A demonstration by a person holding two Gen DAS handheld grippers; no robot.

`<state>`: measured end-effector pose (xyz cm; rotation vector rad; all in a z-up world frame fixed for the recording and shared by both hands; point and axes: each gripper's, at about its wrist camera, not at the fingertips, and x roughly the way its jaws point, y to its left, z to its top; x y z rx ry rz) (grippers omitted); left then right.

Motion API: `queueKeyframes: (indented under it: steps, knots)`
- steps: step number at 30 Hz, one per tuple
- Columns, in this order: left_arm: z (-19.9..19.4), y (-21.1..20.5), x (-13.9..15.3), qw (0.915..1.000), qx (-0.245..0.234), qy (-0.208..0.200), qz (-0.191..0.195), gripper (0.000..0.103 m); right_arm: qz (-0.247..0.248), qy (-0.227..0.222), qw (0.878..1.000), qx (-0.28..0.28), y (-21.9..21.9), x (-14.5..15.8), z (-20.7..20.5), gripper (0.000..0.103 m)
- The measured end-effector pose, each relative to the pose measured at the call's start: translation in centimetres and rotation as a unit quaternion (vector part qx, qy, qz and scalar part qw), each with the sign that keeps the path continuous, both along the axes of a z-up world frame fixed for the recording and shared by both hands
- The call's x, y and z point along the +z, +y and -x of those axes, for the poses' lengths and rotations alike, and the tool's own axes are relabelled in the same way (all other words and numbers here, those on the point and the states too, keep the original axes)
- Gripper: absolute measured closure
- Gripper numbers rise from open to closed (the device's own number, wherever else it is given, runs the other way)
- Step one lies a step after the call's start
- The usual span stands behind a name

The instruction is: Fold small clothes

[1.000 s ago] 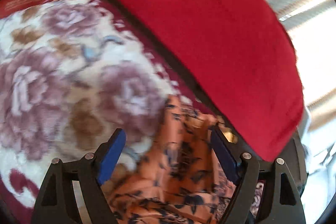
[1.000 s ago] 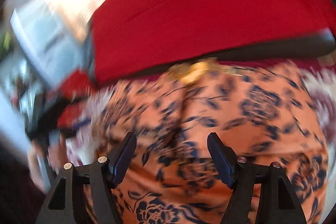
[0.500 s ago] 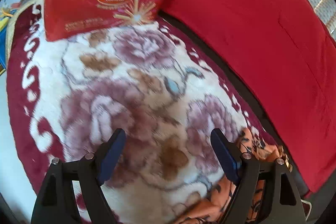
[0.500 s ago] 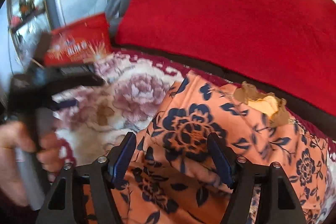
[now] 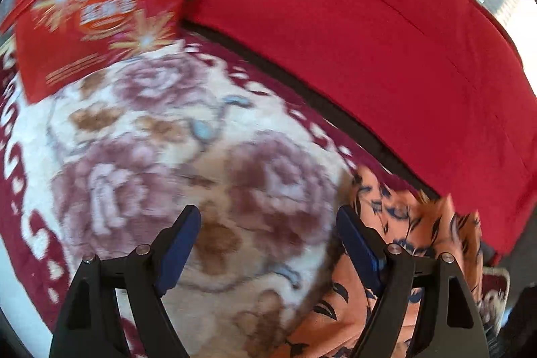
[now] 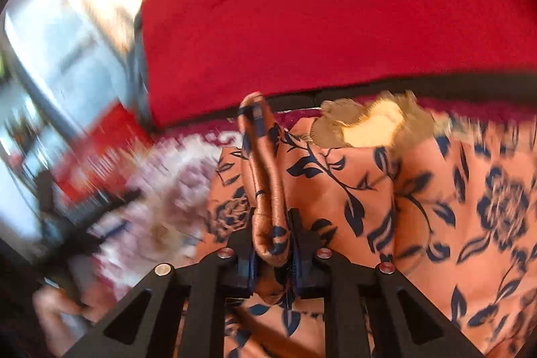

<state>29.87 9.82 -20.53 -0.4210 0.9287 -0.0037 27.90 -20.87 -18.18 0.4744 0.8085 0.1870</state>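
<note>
Garment: orange floral garment (image 6: 419,190), my task piece, spread across the lower right of the right wrist view; in the left wrist view only its edge shows, lower right.
Right gripper (image 6: 272,244): jaws have just been closing and now pinch a raised fold of that cloth, narrow gap.
Left gripper (image 5: 268,244): jaws wide, nothing between them, over the floral blanket (image 5: 151,173).
Surroundings: red cushion (image 5: 369,39) along the top; red packet (image 5: 97,19) upper left.
Risk, slip: I judge the pinched fold thin and slick, so a fast pull could drag it free.
Risk, bunching: with only one corner held, the cloth may crumple rather than fold flat.
</note>
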Motion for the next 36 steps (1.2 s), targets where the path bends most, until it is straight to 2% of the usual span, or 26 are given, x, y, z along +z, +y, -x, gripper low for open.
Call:
queueKeyframes:
  steps: [2, 3, 5, 7, 9, 11, 13, 14, 16, 17, 18, 19, 22, 24, 26, 28, 30, 32, 34, 36]
  knots:
    - [0.0, -2.0, 0.0, 0.9991, -0.041, -0.003, -0.005, 0.020, -0.106, -0.007, 0.994, 0.013, -2.5, -0.8, 0.5, 0.087]
    - [0.0, -2.7, 0.0, 0.9986, -0.053, -0.002, -0.006, 0.020, -0.137, -0.007, 0.990, 0.014, -3.2, -1.1, 0.7, 0.087]
    - [-0.1, -4.6, -0.4, 0.9962, -0.086, 0.005, -0.016, 0.020, -0.173, -0.007, 0.985, 0.013, -4.3, -1.7, 1.2, 0.087]
    - [-0.2, -6.5, -0.9, 0.9922, -0.114, 0.017, -0.047, 0.020, -0.206, -0.011, 0.979, 0.005, -5.4, -2.3, 1.6, 0.087]
    - [-0.4, -7.6, -1.7, 0.9892, -0.128, 0.034, -0.061, 0.020, -0.195, 0.005, 0.981, -0.020, -6.0, -2.7, 1.4, 0.087]
    - [-0.8, -7.7, -2.4, 0.9892, -0.129, 0.050, -0.049, 0.020, -0.187, 0.016, 0.982, -0.023, -6.2, -2.6, 1.1, 0.087]
    - [-1.1, -8.0, -3.2, 0.9869, -0.124, 0.070, -0.076, 0.020, -0.177, 0.019, 0.984, -0.021, -5.8, -1.8, 1.0, 0.085]
    - [-1.4, -8.3, -3.8, 0.9845, -0.122, 0.082, -0.097, 0.020, -0.158, 0.020, 0.987, -0.025, -5.4, -1.3, 0.7, 0.082]
    - [-1.7, -8.3, -4.4, 0.9841, -0.122, 0.092, -0.090, 0.020, -0.123, 0.023, 0.992, -0.024, -4.2, -0.3, 0.0, 0.077]
    - [-1.9, -8.3, -4.5, 0.9847, -0.126, 0.095, -0.073, 0.020, -0.106, 0.021, 0.994, -0.020, -3.5, 0.2, 0.0, 0.059]
    - [-1.9, -8.3, -4.5, 0.9848, -0.129, 0.096, -0.067, 0.020, -0.088, 0.018, 0.996, -0.017, -2.9, 0.6, 0.1, 0.027]
    - [-2.0, -8.4, -4.6, 0.9845, -0.131, 0.096, -0.065, 0.020, -0.067, 0.009, 0.998, -0.017, -2.1, 1.2, 0.7, 0.020]
    - [-2.0, -8.5, -4.4, 0.9843, -0.137, 0.090, -0.066, 0.020, 0.000, -0.040, 0.999, 0.012, -0.1, 2.1, 2.1, 0.019]
    - [-1.9, -8.3, -4.0, 0.9856, -0.135, 0.082, -0.061, 0.020, 0.042, -0.048, 0.997, 0.042, 1.7, 2.3, 2.3, 0.022]
    - [-1.8, -8.0, -3.5, 0.9867, -0.130, 0.077, -0.061, 0.020, 0.064, -0.054, 0.994, 0.072, 3.6, 2.3, 2.4, 0.024]
    - [-1.9, -7.4, -3.3, 0.9876, -0.123, 0.076, -0.061, 0.020, 0.093, -0.058, 0.989, 0.098, 5.0, 2.2, 2.8, 0.031]
    - [-2.1, -6.5, -3.1, 0.9889, -0.113, 0.076, -0.060, 0.020, 0.121, -0.058, 0.985, 0.111, 6.2, 1.8, 2.6, 0.042]
    - [-2.2, -5.1, -2.7, 0.9915, -0.091, 0.073, -0.059, 0.020, 0.140, -0.049, 0.982, 0.114, 7.0, 1.1, 1.9, 0.045]
    - [-2.3, -3.4, -2.3, 0.9942, -0.061, 0.069, -0.056, 0.020, 0.150, -0.047, 0.981, 0.109, 7.6, 0.4, 0.9, 0.052]
    - [-2.4, -2.1, -2.2, 0.9956, -0.039, 0.067, -0.052, 0.020, 0.147, -0.041, 0.983, 0.101, 7.4, 0.1, 0.2, 0.065]
